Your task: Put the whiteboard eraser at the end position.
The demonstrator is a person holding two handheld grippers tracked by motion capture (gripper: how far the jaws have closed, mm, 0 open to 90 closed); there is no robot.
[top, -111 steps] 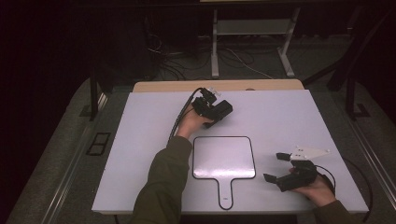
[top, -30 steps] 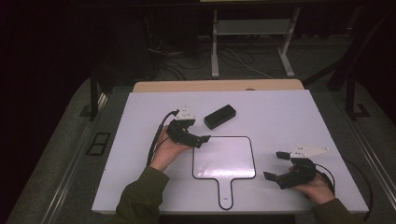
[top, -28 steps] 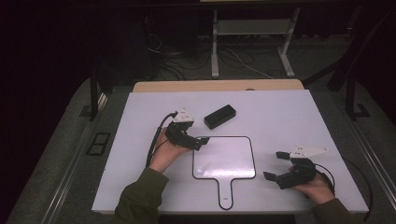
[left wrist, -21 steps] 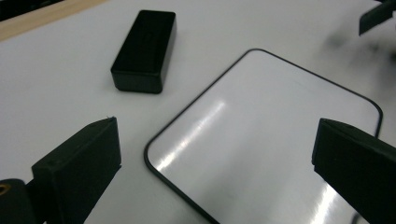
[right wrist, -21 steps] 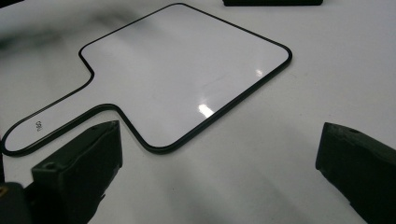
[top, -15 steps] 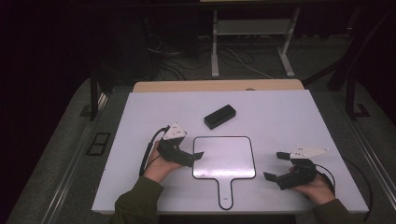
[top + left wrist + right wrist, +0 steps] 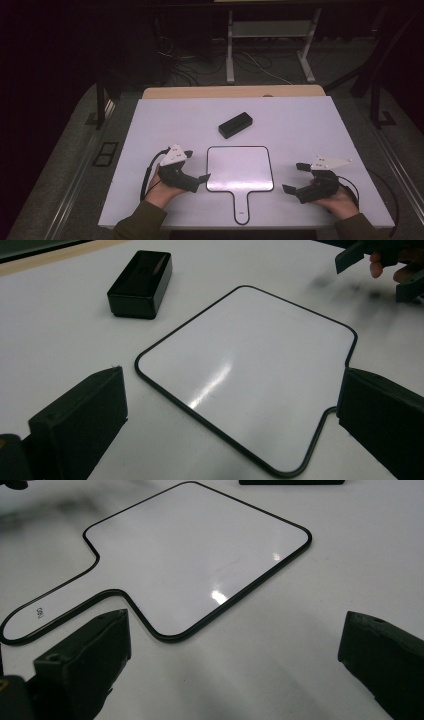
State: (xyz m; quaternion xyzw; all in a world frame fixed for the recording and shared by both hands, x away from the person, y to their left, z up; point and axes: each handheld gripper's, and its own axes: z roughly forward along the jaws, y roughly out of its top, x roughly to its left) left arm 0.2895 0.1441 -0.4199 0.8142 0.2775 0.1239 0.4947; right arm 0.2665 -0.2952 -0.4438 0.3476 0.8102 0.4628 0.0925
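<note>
Our left gripper (image 7: pixel 197 168) and right gripper (image 7: pixel 295 178), jaws spread and empty, flanking the paddle whiteboard's (image 7: pixel 240 167) side edges, black box (image 7: pixel 235 124) well beyond.

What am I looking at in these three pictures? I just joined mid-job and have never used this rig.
A person sits at a white table and holds a hand-held two-jaw gripper in each hand; there is no robot arm. The high view looks down from above: left gripper, right gripper. The other two pictures come from cameras riding on each gripper, looking out between its black jaws. On the table lie a white paddle-shaped board with a handle and a small black box beyond it. Both grippers are open and hold nothing.
</note>
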